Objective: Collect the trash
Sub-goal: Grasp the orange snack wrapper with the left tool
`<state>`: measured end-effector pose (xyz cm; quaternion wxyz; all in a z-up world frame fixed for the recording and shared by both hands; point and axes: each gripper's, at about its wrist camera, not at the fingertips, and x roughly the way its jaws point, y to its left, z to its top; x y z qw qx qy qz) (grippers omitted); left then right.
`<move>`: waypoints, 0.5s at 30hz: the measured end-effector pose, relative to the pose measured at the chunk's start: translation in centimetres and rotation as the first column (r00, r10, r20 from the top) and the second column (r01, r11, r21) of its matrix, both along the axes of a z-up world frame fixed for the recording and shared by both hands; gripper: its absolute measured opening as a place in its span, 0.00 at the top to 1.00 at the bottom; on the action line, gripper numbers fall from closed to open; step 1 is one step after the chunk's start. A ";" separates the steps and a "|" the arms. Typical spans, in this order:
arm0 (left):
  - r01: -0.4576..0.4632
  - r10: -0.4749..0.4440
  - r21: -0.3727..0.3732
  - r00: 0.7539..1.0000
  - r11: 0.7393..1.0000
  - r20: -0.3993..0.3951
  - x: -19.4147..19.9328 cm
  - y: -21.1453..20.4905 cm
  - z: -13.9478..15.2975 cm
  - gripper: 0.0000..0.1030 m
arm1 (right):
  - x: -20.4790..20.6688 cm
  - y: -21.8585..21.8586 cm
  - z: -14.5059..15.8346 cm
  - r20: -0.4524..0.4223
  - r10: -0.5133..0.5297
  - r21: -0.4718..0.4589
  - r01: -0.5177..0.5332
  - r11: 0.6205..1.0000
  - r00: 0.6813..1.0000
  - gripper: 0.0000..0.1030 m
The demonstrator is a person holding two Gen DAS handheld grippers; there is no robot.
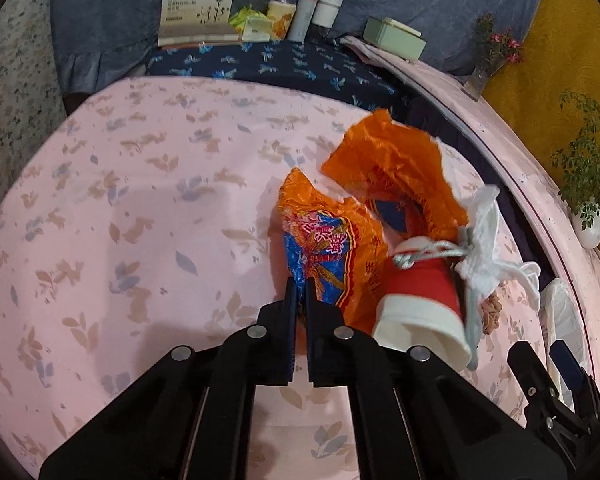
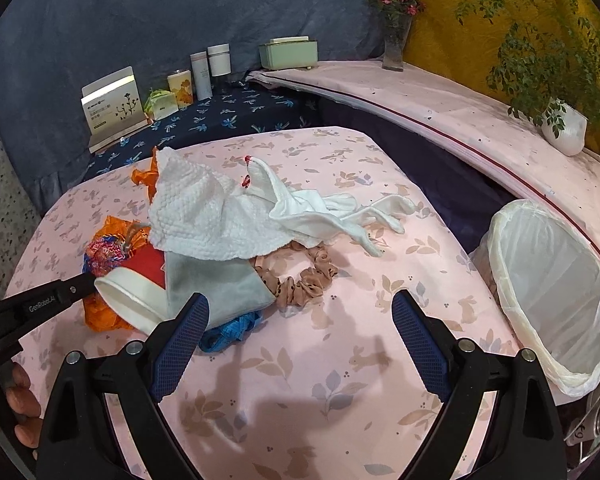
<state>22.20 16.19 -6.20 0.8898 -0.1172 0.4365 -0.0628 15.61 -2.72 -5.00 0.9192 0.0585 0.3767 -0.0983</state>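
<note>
Pink leaf-print bed cover (image 2: pixel 300 392) carries the pile; the white-lined round bin (image 2: pixel 556 292), seen only from my right wrist, waits at its right edge. My left tongs (image 1: pixel 298 300) are clamped on the crinkled orange-and-blue plastic wrapper (image 1: pixel 324 248), presumably bound for that bin. My right tongs (image 2: pixel 300 340) hang apart, empty, near the red-and-white paper cup (image 2: pixel 136 288).

Pink leaf-print tablecloth (image 2: pixel 340 380). On it: orange-blue wrapper (image 1: pixel 328 252), red-white cup (image 1: pixel 420 304), white towel (image 2: pixel 204 208), tan dotted scrunchie (image 2: pixel 304 280).
</note>
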 end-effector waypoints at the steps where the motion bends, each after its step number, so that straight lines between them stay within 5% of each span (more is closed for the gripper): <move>1: -0.006 0.006 0.003 1.000 1.000 0.013 -0.1 0.1 0.5 0.97 | 0.2 0.0 0.2 0.005 0.003 0.001 -0.003 1.000 1.000 0.14; 9: -0.037 0.038 -0.009 0.996 0.999 0.079 0.5 1.1 3.6 0.97 | 1.4 0.0 1.8 0.041 0.020 0.034 -0.022 0.999 0.999 0.14; 15: -0.030 0.032 -0.020 0.994 0.999 0.104 0.8 0.8 4.9 0.97 | 3.2 1.2 1.9 0.029 0.077 0.090 -0.079 0.993 0.997 0.30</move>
